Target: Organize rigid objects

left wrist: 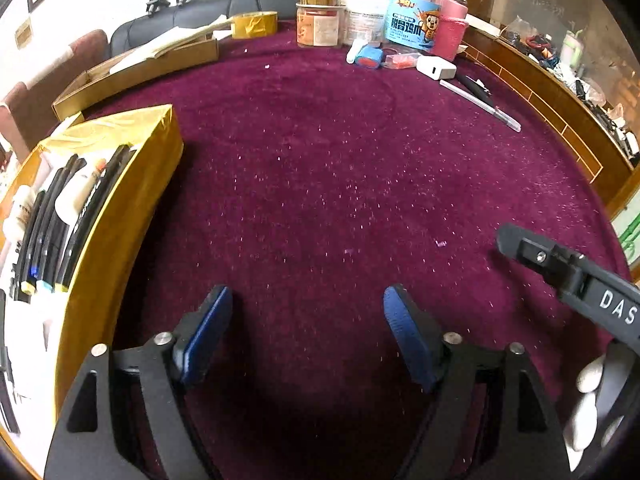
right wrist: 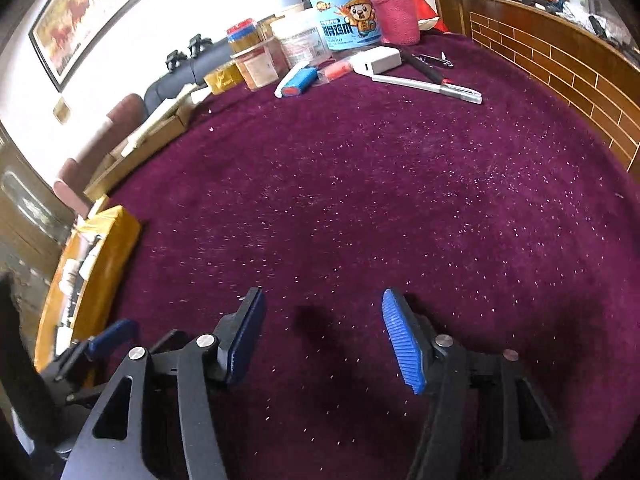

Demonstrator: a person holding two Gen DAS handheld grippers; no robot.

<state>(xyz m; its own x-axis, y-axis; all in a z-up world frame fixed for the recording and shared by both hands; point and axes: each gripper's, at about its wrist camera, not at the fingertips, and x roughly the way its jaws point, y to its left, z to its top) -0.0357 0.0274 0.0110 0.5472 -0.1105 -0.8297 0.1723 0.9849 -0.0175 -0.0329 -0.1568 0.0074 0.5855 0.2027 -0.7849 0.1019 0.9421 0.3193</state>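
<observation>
Jaws of left gripper [left wrist: 308,300] and right gripper [right wrist: 324,302] stood released, nothing between them, over bare bench [left wrist: 340,168]. Gold box [left wrist: 120,208] already held pens. White pen [left wrist: 480,105], charger [left wrist: 436,67] and lighter [left wrist: 370,57], well apart from box, remained unsorted.
</observation>
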